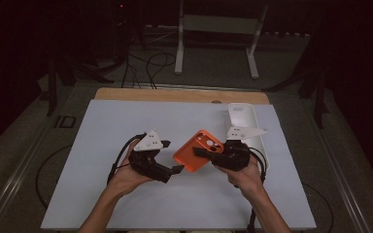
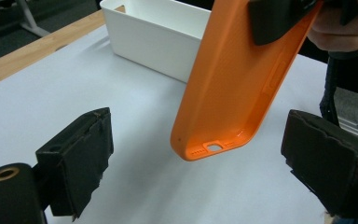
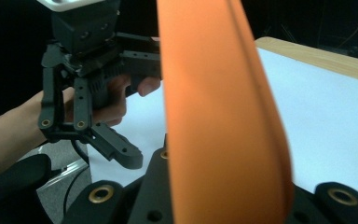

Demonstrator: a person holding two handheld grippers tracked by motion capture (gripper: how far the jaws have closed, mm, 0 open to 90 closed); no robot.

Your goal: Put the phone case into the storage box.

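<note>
An orange phone case [image 1: 189, 156] hangs tilted above the white table top, camera cutout uppermost. My right gripper [image 1: 205, 151] is shut on its upper edge; in the right gripper view the case [image 3: 219, 116] rises edge-on from between the jaws. My left gripper [image 1: 171, 156] stands open on the case's left. In the left gripper view the lower end of the case [image 2: 233, 84], with its port cutout, hangs between the two pads [image 2: 81, 158] without touching either. The other gripper's black finger [image 2: 279, 18] clamps the case at the top.
A white oblong bin [image 1: 243, 116] stands at the table's right, just behind the right hand, and is also in the left gripper view [image 2: 154, 37]. The white sheet [image 1: 126, 121] covers a wooden table [image 1: 175, 94]. Cables and a white stand lie on the dark floor beyond.
</note>
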